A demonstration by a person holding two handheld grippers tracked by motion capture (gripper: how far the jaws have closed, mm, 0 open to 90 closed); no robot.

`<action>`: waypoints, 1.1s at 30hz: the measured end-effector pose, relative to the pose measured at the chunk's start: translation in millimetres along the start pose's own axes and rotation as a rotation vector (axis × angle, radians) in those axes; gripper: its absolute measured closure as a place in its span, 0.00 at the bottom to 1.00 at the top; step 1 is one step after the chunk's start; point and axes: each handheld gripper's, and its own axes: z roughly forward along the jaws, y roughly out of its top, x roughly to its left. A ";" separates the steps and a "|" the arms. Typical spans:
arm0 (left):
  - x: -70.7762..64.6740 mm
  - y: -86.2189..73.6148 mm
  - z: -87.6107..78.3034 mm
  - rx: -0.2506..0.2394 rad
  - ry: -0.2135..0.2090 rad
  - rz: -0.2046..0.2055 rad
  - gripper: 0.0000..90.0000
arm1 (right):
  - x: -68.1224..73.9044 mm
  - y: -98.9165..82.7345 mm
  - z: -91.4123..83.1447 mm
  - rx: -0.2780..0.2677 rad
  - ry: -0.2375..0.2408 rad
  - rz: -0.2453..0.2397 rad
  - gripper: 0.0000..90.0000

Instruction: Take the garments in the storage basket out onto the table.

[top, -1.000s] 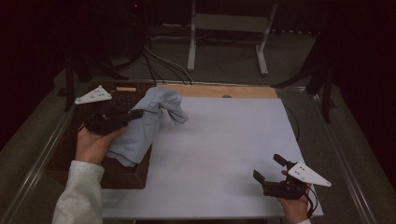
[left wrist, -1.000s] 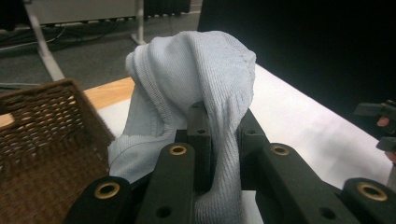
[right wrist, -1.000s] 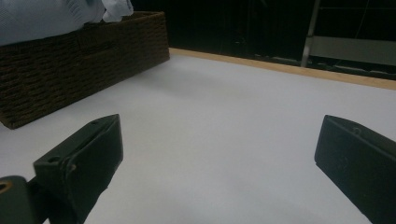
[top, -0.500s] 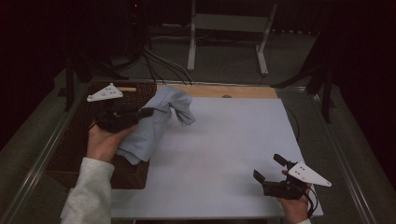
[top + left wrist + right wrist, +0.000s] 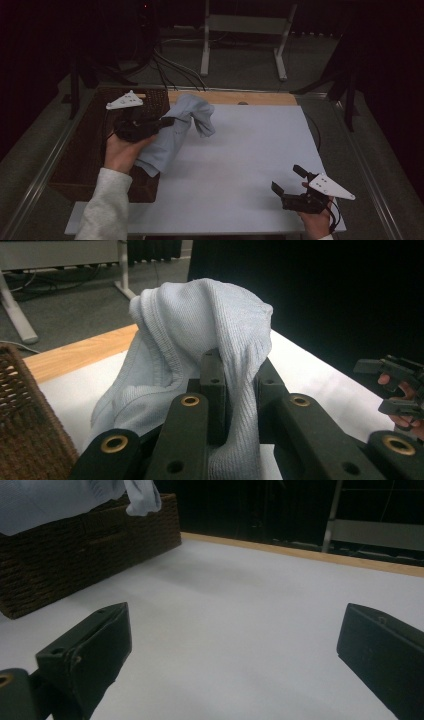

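left gripper (image 5: 167, 121) jaws pressed together, pinching the pale blue knit cloth (image 5: 175, 132); in the left gripper view the fabric (image 5: 200, 340) drapes up over and between the black jaws. the cloth hangs lifted at the left side of the white table (image 5: 240, 170), partly above the dark wicker basket (image 5: 90, 150), one end drooping toward the table surface just beside the basket's rim. right gripper (image 5: 290, 181) sits near the front right corner of the table, well apart from the cloth, jaws spread wide with nothing between them; its own view shows bare white surface (image 5: 240, 630) between them, with the basket (image 5: 90, 555) beyond.
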 end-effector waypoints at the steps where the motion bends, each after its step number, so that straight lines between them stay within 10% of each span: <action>1: 0.0 0.0 0.0 0.000 0.000 0.000 0.90 | 0.0 0.0 0.0 0.000 0.000 0.000 0.02; 33: -22.3 -19.1 42.0 0.038 -0.073 0.002 0.90 | -0.6 0.4 -1.1 -0.003 -0.001 -0.002 0.02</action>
